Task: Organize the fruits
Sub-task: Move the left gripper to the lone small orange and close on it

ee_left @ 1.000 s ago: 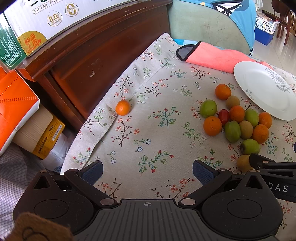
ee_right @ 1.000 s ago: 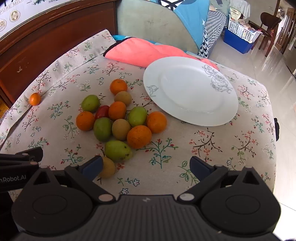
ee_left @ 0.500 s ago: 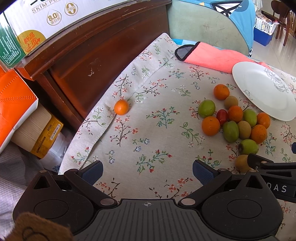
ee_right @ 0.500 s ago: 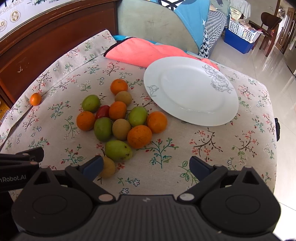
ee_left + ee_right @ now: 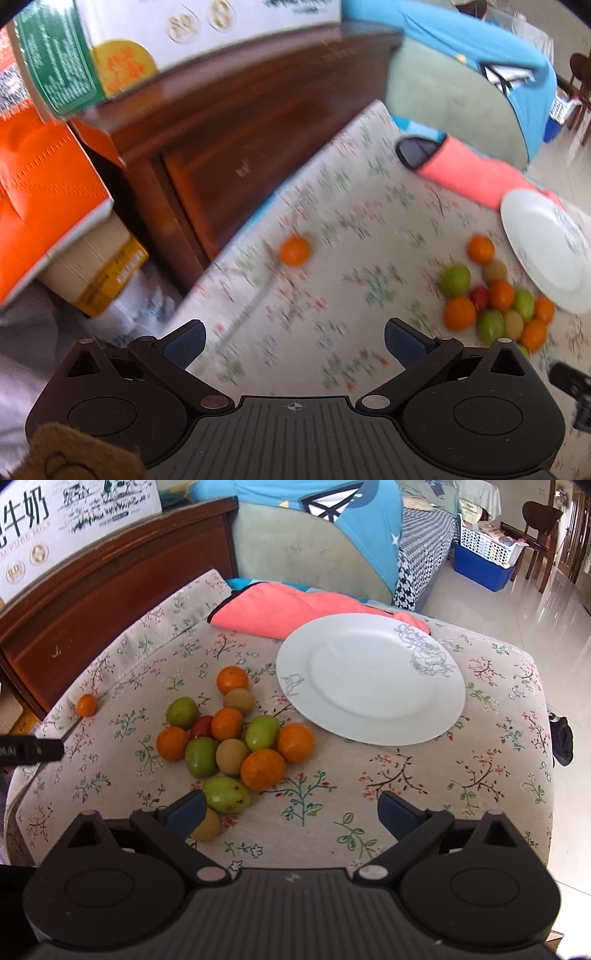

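Both tongs are hanging spread wide and holding nothing: the left tongs over bare cloth, the right tongs just short of the fruit. The surface is wearing a flowered cloth. A white plate is lying on it, partly overlapping a pink cloth. Just beside the plate, a pile of fruit, orange, green and tan, is sitting bunched together. One small orange is lying well apart from the pile, near the wooden cabinet; the left view is blurring there.
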{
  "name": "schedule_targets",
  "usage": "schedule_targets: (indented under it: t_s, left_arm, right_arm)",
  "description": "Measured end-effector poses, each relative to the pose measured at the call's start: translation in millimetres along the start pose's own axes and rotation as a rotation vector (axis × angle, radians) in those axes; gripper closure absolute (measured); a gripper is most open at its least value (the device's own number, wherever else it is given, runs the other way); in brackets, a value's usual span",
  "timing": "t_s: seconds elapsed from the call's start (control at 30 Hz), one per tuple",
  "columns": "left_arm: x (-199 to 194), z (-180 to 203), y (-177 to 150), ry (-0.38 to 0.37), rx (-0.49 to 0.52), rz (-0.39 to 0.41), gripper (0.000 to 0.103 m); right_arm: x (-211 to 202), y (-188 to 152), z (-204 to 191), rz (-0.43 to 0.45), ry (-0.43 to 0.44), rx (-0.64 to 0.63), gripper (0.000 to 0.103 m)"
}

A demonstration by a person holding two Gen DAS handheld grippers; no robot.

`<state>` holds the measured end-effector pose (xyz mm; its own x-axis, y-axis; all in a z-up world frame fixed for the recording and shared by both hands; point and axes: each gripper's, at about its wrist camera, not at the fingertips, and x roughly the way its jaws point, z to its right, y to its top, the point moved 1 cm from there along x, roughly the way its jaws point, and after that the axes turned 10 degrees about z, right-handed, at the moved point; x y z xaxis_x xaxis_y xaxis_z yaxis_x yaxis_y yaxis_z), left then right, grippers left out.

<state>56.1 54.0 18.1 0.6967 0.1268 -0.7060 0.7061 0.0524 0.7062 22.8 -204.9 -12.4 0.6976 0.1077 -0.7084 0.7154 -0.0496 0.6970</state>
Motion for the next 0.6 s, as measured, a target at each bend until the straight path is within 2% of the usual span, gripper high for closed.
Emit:
schedule_targets:
  t_s: [0.13,0.27,0.43,0.6]
  left_arm:
    - [5.5,-15.5,17.8,0.043,0.019,0.042,0.0]
    - [16.5,-26.4,30.7,0.029,0.026,0.049,0.0]
    - [34.4,-22.1,34.0,-0.026,0.018,-0.004,0.0]
    - [50.6,-16.3,34.6,-0.075,-0.044,-0.058,0.001]
  right_arm:
    - [-4.9,-5.0,9.2,0.022,0.037,0.01,0.004]
    - [-6.8,-10.3,16.3,0.014,0.066,0.02,0.005]
    - [-7.4,-14.0,17.1,0.005,0.07,0.005,0.01]
    - [-3.6,-14.6,19.4,-0.007,0.087,0.042,0.015]
